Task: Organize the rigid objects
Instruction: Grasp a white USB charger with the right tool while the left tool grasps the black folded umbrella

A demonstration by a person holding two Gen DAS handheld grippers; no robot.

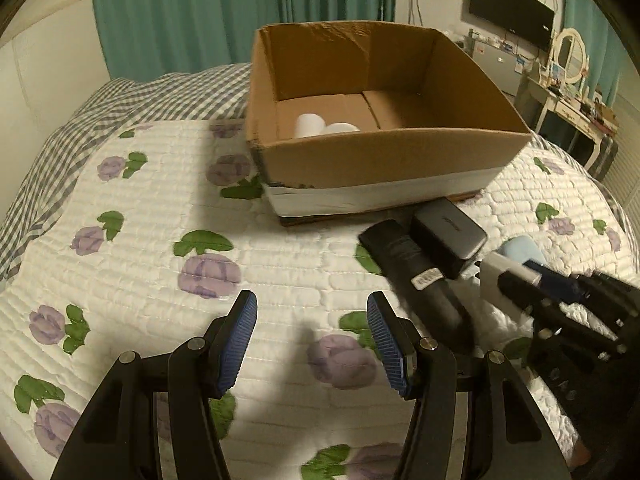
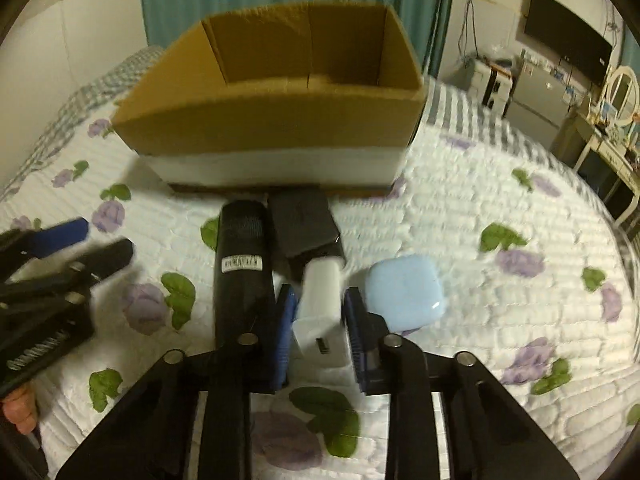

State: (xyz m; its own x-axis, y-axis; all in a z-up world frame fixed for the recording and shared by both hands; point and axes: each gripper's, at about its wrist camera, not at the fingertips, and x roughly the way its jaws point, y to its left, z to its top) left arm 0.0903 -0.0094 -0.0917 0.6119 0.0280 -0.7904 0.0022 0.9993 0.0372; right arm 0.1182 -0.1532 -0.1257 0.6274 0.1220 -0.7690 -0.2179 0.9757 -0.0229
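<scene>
Looking along our left claw, we see its two blue pads standing wide apart with nothing between them, only the bed with its white quilt and purple flowers. Past it sits a cardboard box with its top open. Two white round things lie inside, near the front left corner. To the right, just in front of the box, lie a long black thing with a small sticker and a dark grey block, side by side. Our right claw comes in from the right edge and has a white block in it. A bit of light blue case shows behind it.

Looking along our right claw, we see its blue pads pressed on both sides of the white block. The block has a small dark slot facing us. The long black thing lies just left of it, and the light blue case lies just right. The dark grey block is beyond, near the box. Our left claw shows at the left edge, blurry.
</scene>
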